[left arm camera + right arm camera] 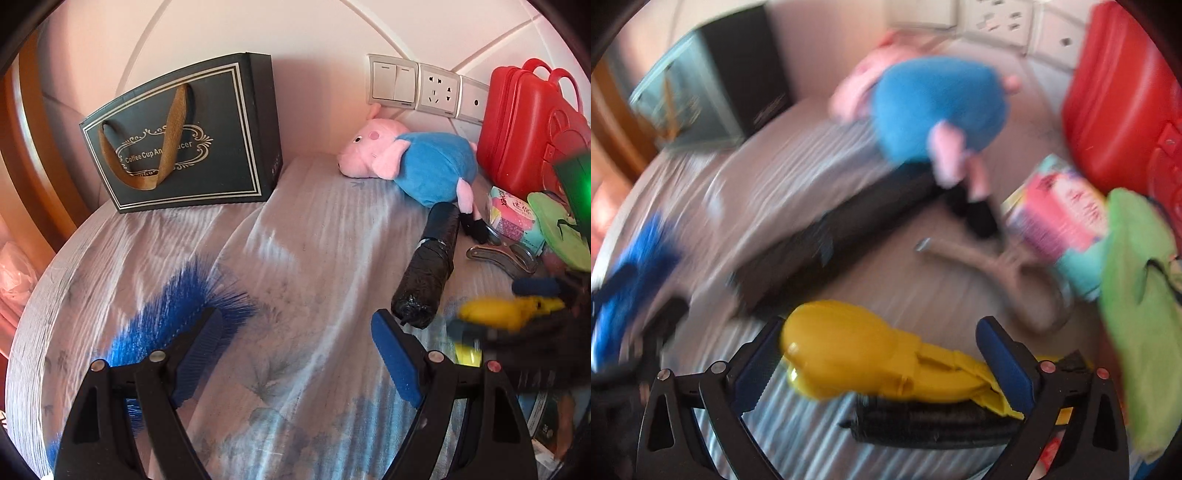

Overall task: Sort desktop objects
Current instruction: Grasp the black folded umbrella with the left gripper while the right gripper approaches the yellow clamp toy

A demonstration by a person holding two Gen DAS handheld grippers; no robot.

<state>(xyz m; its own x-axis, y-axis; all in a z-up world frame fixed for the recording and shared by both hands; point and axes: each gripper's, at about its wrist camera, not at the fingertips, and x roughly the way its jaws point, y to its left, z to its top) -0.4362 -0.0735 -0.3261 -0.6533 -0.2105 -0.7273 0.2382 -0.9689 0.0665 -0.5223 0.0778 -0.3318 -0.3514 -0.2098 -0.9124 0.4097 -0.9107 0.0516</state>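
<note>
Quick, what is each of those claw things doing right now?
Left gripper: open, holding nothing.
Right gripper: fingers around a yellow tool; grip cannot be told.

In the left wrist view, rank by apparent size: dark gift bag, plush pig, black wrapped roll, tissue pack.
1. dark gift bag
2. plush pig
3. black wrapped roll, though it lies nearer the camera
4. tissue pack, partly hidden

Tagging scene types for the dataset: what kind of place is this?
Probably a home bedroom, on a table against the wall. Cues: domestic wall switches and sockets, a plush pig toy, a dark gift bag, and a cloth-covered table strewn with household odds and ends.
</note>
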